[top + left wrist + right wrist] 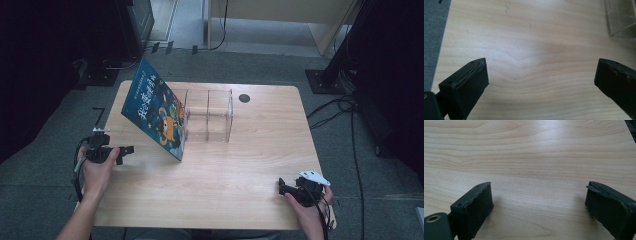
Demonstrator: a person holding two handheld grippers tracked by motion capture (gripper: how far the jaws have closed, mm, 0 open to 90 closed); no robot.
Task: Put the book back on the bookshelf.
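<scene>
A blue picture book (155,111) leans tilted against the left end of a clear acrylic rack (210,116) at the back middle of the wooden table (235,165). My left gripper (126,152) is held at the table's left edge, a short way left of the book, open with nothing between its jaws (541,75). A corner of the clear rack (621,20) shows at the top right of the left gripper view. My right gripper (283,187) rests near the front right corner, open and empty over bare wood (539,197).
A small black round hole (244,98) sits in the table top behind the rack. Grey carpet surrounds the table, with cables (335,107) and black stand bases on the floor at the right and back left.
</scene>
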